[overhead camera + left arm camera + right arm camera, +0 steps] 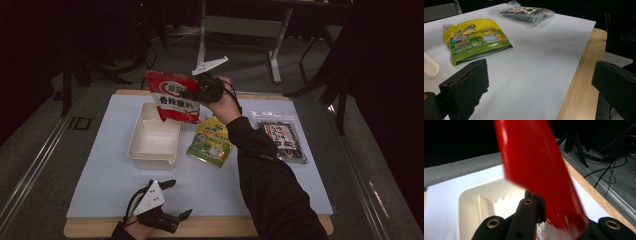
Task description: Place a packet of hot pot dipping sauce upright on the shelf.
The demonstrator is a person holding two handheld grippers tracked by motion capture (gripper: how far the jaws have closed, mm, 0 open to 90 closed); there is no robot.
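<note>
Clearly light, floppy and slick: red pouch (172, 96) hanging over tray (152, 150), right gripper (202, 89) fingers clamped on its edge; left gripper (172, 200) fingers apart, empty.

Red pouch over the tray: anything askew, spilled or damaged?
Nothing spilled or torn. The red pouch hangs tilted, pinched at one edge by the right gripper above the white tray. The yellow pouch and the seaweed pack lie flat on the mat.
</note>
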